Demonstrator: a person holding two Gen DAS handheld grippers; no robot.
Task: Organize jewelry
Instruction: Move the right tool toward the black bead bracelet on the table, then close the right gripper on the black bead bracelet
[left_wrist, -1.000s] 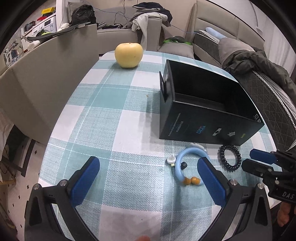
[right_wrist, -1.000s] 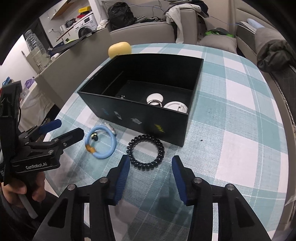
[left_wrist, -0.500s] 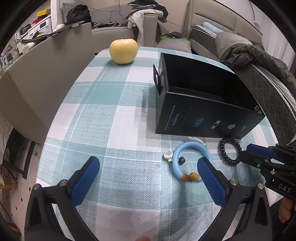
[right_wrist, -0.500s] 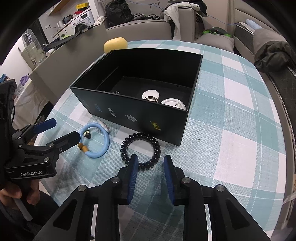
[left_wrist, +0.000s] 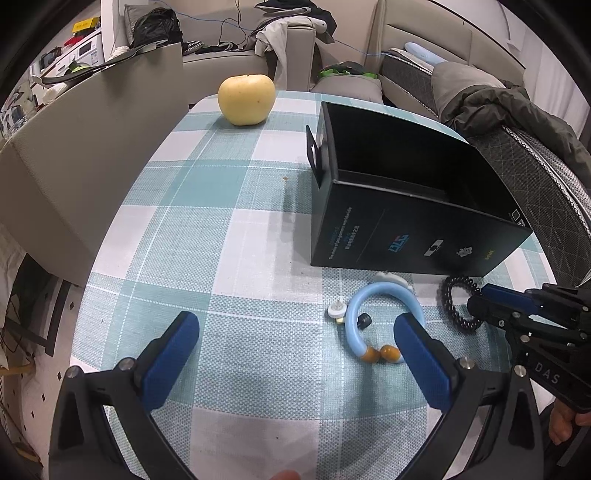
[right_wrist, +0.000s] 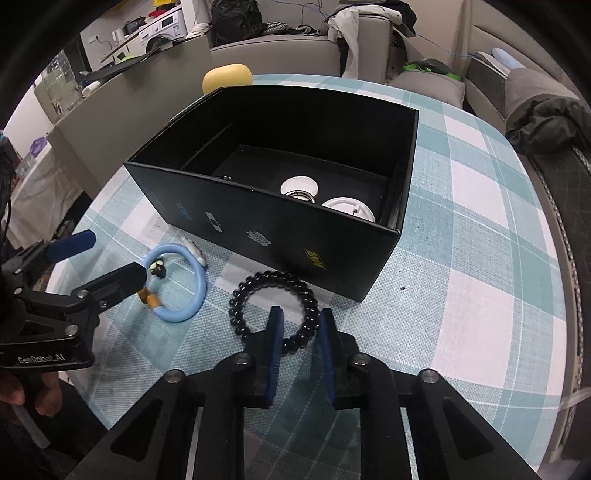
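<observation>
A black bead bracelet lies on the checked cloth just in front of the black box. My right gripper points down at it, its jaws closing, and the near right part of the ring sits pinched between the pads. In the left wrist view the same bracelet shows at the right gripper's tips. A light blue bangle with orange beads lies beside my left gripper's right finger. The left gripper stands wide open and holds nothing. Two white round pieces rest inside the box.
A yellow apple sits at the far side of the round table. A small white charm lies left of the bangle. A grey sofa with clothes curves behind the table, and a hand grips the left tool.
The right gripper's jaws have narrowed from wide apart to close together around the black bracelet's near edge and crept slightly toward it. The left gripper has stayed where it was, open.
</observation>
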